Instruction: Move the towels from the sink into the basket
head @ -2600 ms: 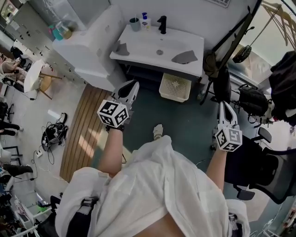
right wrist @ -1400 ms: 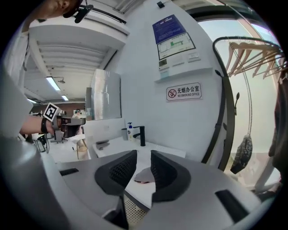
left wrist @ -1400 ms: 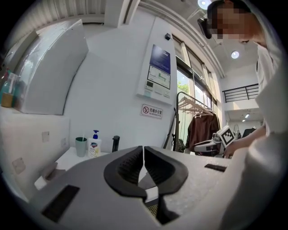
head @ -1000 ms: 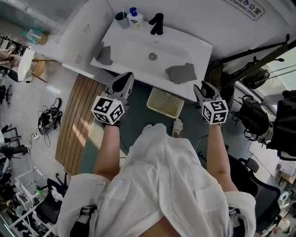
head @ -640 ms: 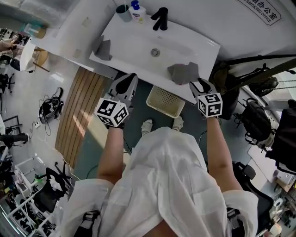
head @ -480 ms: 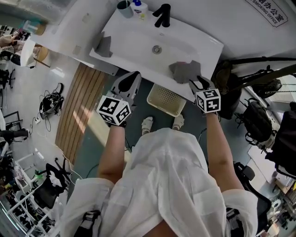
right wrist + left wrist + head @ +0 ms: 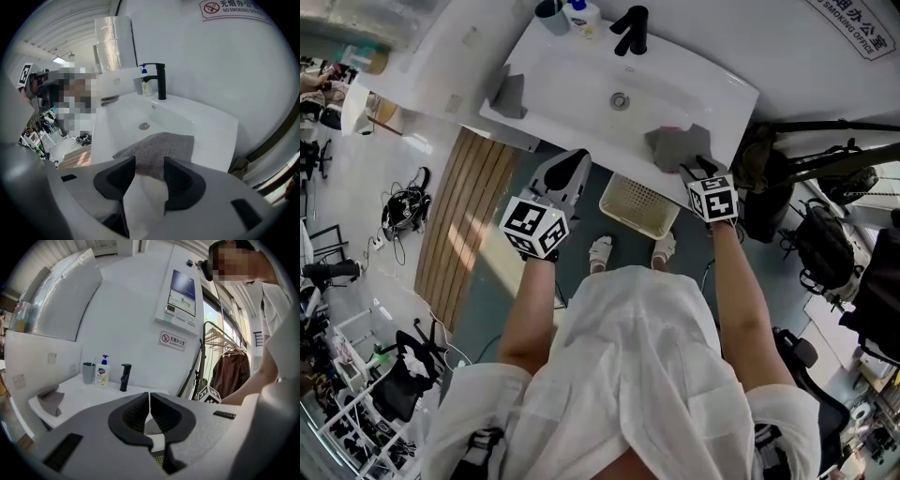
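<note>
Grey terry cloth lies in 2 places on the white sink [image 7: 581, 80]. 1 grey towel [image 7: 673, 145] is crumpled on the sink's front right corner. A second towel [image 7: 510, 94] stands in a small peak on the sink's left edge, well apart from the first. Between them, in the middle of the sink, is the round drain [image 7: 621, 99].

At the sink's back rim stands a black faucet [image 7: 630, 28]. A soap bottle [image 7: 579, 13] and a dark cup [image 7: 549, 13] stand just to its left.

Below the sink's front edge, toward its right half, a cream slotted basket [image 7: 642, 204] sits on the floor. The person's 2 shoes [image 7: 600, 251] are just in front of it.

Over the sink's front right corner hangs the right tool [image 7: 696, 169], tilted downward at the near edge of the grey towel. Its jaws are spread and have just been opening. In the right gripper view the grey towel [image 7: 159, 145] shows in the gap ahead of the right tool [image 7: 149, 161], and neither pad presses on it.

In front of the sink's front edge, nearer its left half and clear of it, is the left tool [image 7: 565, 169]. Its jaws are pressed together with nothing between them, as the left gripper view shows [image 7: 150, 399].
</note>
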`<state>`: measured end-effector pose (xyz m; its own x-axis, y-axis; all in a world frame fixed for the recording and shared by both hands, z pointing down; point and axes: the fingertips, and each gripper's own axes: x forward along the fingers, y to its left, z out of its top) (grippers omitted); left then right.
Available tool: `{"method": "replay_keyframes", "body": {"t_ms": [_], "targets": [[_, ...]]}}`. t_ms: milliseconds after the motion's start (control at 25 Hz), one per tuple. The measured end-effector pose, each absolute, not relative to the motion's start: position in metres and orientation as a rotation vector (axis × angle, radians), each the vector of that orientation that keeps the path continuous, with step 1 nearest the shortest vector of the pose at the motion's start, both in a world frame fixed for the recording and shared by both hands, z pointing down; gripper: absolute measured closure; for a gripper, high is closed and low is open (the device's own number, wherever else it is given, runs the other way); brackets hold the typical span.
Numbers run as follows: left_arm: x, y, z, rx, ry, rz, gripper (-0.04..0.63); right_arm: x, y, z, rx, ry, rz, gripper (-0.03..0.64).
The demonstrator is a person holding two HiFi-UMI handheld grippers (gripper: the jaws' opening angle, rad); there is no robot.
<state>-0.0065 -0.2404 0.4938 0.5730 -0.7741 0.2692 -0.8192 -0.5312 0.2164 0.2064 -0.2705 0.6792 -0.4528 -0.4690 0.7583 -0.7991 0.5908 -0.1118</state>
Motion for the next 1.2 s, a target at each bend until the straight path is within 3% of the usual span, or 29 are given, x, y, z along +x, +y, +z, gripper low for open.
{"method": "replay_keyframes", "body": {"t_ms": [120, 200, 440, 1200], "targets": [[-0.007, -0.243, 0.493, 2.498, -1.293, 0.2, 0.58, 0.208, -0.271, 0.682, 0.977, -2.072, 0.523, 0.433], [-0.008, -0.245, 0.492, 2.501, -1.289, 0.198, 0.58, 0.211, -0.271, 0.685, 0.957, -2.021, 0.44, 0.497], [-0.017, -0.245, 0.491, 2.496, -1.292, 0.187, 0.58, 0.219, -0.268, 0.684, 0.971, -1.969, 0.41, 0.572], [-0.04, -0.255, 0.464, 2.544, -1.288, 0.092, 0.58, 0.234, -0.286, 0.565, 1.335, -2.127, 0.469, 0.58]]}}
